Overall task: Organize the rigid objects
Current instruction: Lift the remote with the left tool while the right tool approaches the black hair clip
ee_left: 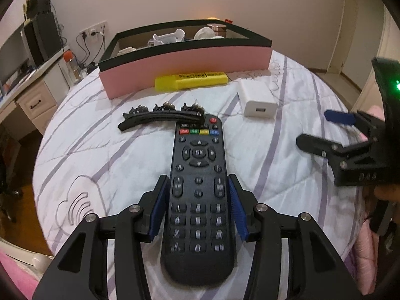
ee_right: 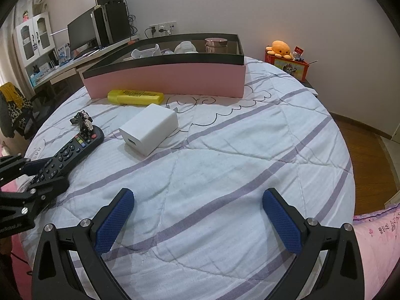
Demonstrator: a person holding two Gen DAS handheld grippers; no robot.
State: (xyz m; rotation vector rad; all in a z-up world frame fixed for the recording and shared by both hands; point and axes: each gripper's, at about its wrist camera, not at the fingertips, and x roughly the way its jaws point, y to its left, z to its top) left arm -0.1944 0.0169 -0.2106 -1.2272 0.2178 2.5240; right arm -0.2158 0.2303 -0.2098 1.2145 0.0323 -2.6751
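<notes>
We see the left gripper (ee_left: 198, 207) with its fingers clamped on the black remote (ee_left: 198, 195), which lies mid-bed (ee_right: 225, 150) below the pink box (ee_left: 185, 62). The right gripper (ee_right: 197, 222) spreads wide, holding nothing.

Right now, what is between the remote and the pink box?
A black hair clip lies across the remote's far end, then bare quilt up to the box. The left wrist view shows it.
</notes>
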